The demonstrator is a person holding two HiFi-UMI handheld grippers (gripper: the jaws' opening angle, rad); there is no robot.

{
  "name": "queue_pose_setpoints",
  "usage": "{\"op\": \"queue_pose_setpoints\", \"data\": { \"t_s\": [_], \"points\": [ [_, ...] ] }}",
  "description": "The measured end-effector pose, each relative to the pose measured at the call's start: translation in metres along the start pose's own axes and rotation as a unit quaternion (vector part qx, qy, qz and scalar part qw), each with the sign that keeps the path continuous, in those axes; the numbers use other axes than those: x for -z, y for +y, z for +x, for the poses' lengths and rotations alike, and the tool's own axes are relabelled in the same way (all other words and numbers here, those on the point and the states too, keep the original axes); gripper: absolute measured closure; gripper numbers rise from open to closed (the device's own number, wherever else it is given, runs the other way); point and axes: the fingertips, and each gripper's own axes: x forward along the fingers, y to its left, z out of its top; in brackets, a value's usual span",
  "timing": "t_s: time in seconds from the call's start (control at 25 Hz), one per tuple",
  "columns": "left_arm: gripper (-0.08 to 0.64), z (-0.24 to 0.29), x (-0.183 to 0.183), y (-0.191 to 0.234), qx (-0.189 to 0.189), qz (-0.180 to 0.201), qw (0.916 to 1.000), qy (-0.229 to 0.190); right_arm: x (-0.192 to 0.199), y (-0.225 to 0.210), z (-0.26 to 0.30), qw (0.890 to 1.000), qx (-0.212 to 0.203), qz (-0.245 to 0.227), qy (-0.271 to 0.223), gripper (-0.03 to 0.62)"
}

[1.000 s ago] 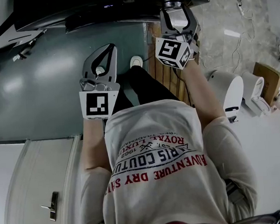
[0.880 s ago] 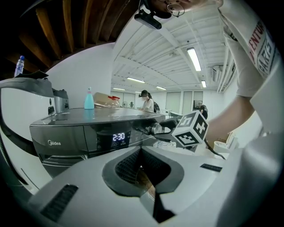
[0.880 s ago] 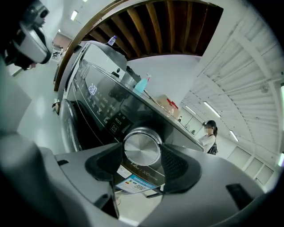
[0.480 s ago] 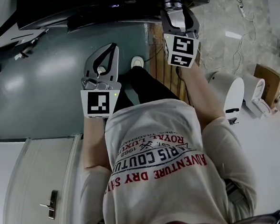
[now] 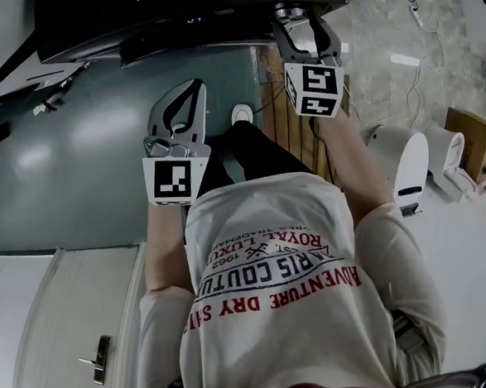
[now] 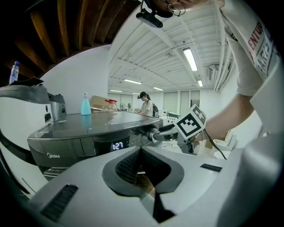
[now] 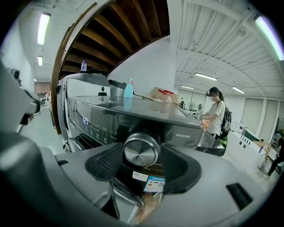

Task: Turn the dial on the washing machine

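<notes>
**A:** Where was the dial (image 7: 141,150) found?

**B:** It was seen on the dark front panel of the washing machine (image 7: 133,116), just toward 6 o'clock from the middle of the right gripper view. A blue spray bottle (image 7: 128,94) was stood on the machine's lid, at 12 o'clock from the dial.

**A:** How were the right tongs (image 5: 301,17) held?

**B:** They were spread apart, with the dial framed between the two ribbed pads, one at 9 o'clock of it and one at 3 o'clock. Whether its rim was touched could not be told. In the head view they were placed at 1 o'clock, up at the machine's front edge.

**A:** What was noted of the left tongs (image 6: 140,151)?

**B:** They were clenched, pad pressed to pad, with nothing caught between. In the head view they were held at 10 o'clock, apart from the machine. A lit display (image 6: 117,145) was seen at 9 o'clock of their tips.

**A:** Was anything else observed?

**B:** A person in a white top (image 7: 217,116) was seen beyond the machine, at 3 o'clock.
</notes>
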Motion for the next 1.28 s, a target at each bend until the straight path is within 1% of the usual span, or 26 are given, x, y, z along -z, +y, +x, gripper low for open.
{"op": "queue_pose_setpoints", "data": {
  "t_s": [0.12,0.2,0.28,0.44,0.48,0.56,0.6,0.68,0.8,0.92,1.08,1.28],
  "points": [
    [0.543,-0.003,-0.014,0.006,-0.008,0.002,1.0,-0.003,-0.014,0.0,-0.015,1.0,-0.011,0.002,-0.012,0.308],
    [0.543,-0.005,-0.029,0.011,-0.01,0.002,0.9998,-0.018,-0.029,0.002,-0.027,0.999,-0.023,0.008,-0.022,0.308],
    [0.544,-0.01,-0.045,0.016,-0.01,0.01,0.9993,-0.035,-0.045,0.007,-0.039,0.999,-0.032,0.009,-0.033,0.312],
    [0.543,-0.023,-0.074,0.025,-0.015,0.036,0.9973,-0.061,-0.083,0.014,-0.066,0.997,-0.036,0.018,-0.069,0.405],
    [0.543,-0.027,-0.081,0.026,-0.013,0.042,0.9967,-0.067,-0.092,0.014,-0.074,0.996,-0.034,0.022,-0.079,0.429],
    [0.543,-0.035,-0.096,0.029,-0.01,0.054,0.9953,-0.08,-0.111,0.013,-0.088,0.995,-0.021,0.024,-0.098,0.502],
    [0.543,-0.039,-0.103,0.032,-0.008,0.06,0.9945,-0.085,-0.12,0.012,-0.095,0.994,-0.013,0.025,-0.11,0.519],
    [0.543,-0.045,-0.114,0.038,-0.004,0.072,0.9931,-0.092,-0.138,0.014,-0.106,0.991,-0.004,0.024,-0.132,0.531],
    [0.543,-0.058,-0.126,0.039,0.012,0.082,0.9921,-0.094,-0.156,0.021,-0.125,0.988,-0.003,0.02,-0.154,0.545],
    [0.543,-0.071,-0.141,0.045,0.017,0.076,0.9913,-0.107,-0.168,0.029,-0.144,0.984,-0.011,0.018,-0.174,0.563],
    [0.543,-0.086,-0.155,0.052,0.012,0.076,0.9901,-0.118,-0.178,0.04,-0.16,0.982,-0.013,0.006,-0.189,0.565],
    [0.543,-0.1,-0.166,0.055,0.02,0.072,0.9902,-0.118,-0.194,0.049,-0.169,0.979,-0.016,0.006,-0.203,0.565]
  ]
}}
